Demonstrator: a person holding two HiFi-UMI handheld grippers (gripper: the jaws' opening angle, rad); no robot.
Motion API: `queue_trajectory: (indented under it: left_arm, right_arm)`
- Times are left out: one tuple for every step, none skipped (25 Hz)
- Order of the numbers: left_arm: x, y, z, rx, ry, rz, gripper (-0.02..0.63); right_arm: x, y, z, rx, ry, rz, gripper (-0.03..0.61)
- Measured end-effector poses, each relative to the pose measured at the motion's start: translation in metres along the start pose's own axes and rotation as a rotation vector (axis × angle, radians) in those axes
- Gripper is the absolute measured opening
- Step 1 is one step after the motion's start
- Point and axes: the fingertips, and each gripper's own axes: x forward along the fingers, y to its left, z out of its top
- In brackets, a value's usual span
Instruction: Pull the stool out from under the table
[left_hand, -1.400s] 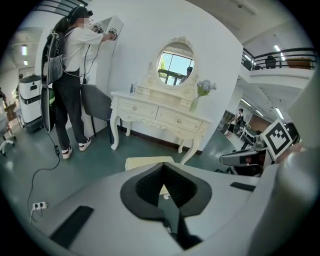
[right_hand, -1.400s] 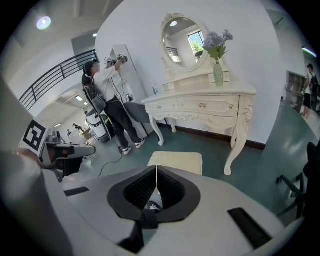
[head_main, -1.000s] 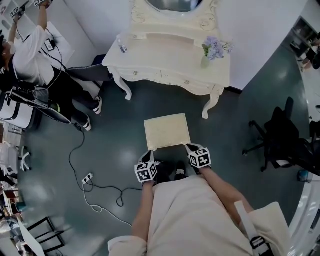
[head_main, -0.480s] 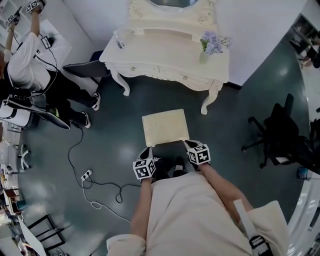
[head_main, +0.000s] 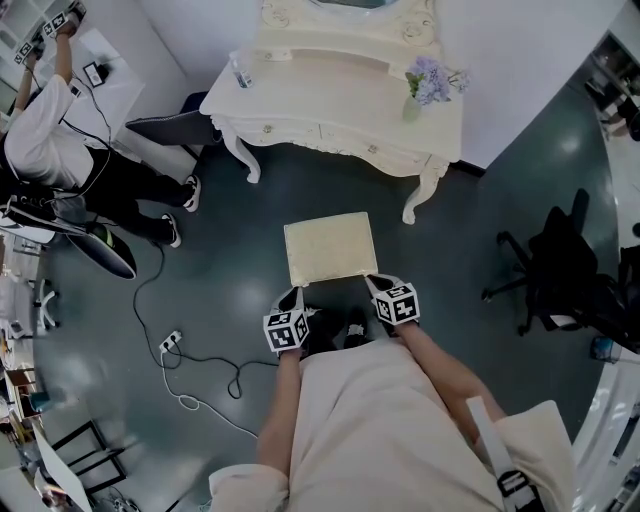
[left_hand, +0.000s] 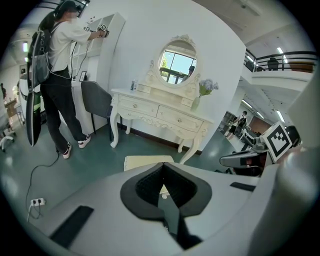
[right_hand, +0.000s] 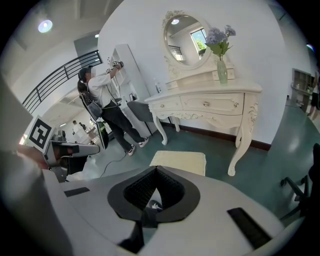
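Left gripper (head_main: 297, 293), right gripper (head_main: 373, 281): jaws together at stool (head_main: 330, 248) near corners; table (head_main: 330, 100) well apart.

left tongs (head_main: 296, 295) closed, right tongs (head_main: 373, 284) closed, both angled downward

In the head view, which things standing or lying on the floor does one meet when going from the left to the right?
standing person → power strip → stool → black office chair
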Motion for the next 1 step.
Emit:
queue_trajectory:
  left_arm:
    - [0.0005, -0.0006, 0.0003, 0.001, 0.0, -0.003, 0.014]
  right_arm:
    - [-0.0003, -0.0003, 0.0004, 0.0, -0.001, 0.0, 0.043]
